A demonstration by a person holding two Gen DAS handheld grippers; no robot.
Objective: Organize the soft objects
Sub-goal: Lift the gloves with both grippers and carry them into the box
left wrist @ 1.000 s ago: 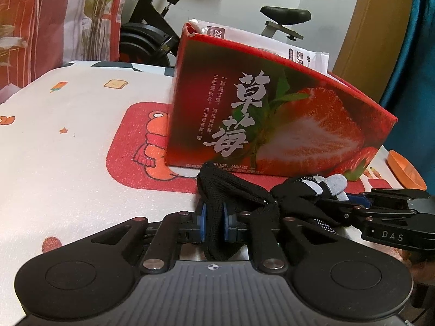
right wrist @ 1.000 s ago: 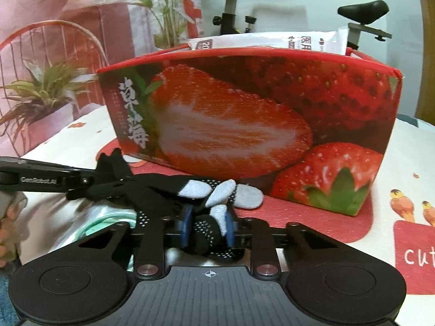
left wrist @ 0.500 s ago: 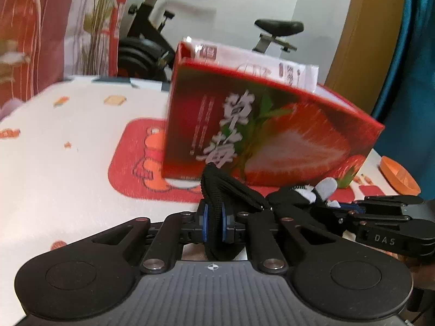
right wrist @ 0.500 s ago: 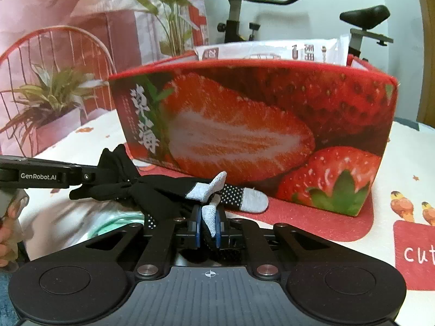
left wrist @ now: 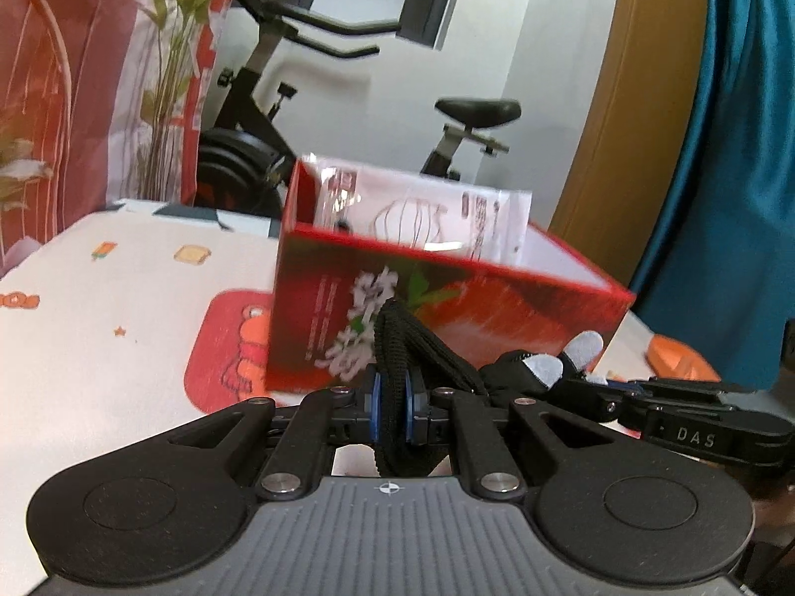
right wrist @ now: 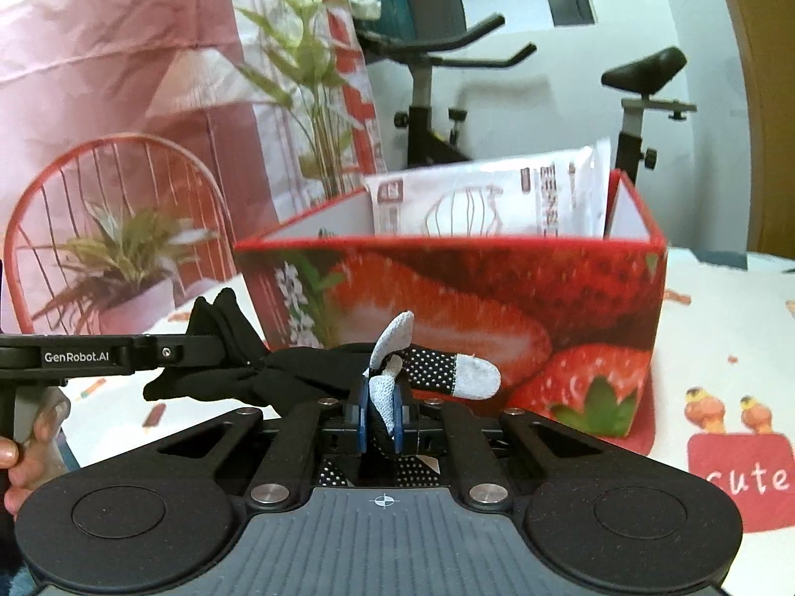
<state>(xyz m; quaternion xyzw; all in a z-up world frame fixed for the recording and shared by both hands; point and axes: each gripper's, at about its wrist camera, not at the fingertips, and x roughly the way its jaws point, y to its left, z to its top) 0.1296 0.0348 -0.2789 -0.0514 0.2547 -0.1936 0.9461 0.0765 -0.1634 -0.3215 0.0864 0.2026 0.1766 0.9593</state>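
A black knit glove [left wrist: 447,352] with grey fingertips hangs stretched between both grippers, above the table. My left gripper [left wrist: 392,409] is shut on its cuff end. My right gripper [right wrist: 380,414] is shut on its finger end, and the glove [right wrist: 308,372] runs from there left to the other gripper. A red strawberry-print box [left wrist: 447,308] stands just behind the glove; it also shows in the right wrist view [right wrist: 497,308]. Its top is open and a white plastic packet [right wrist: 487,198] stands inside. Both views are slightly blurred.
The table has a white cartoon-print cloth [left wrist: 99,323] with red patches. An orange dish [left wrist: 680,355] lies at the right edge. An exercise bike [right wrist: 447,99] and a patterned curtain [left wrist: 74,74] stand behind the table.
Both grippers have risen with the glove, so the box's open top and white inside now show. The right gripper's jaws have closed tighter on the glove fingers.
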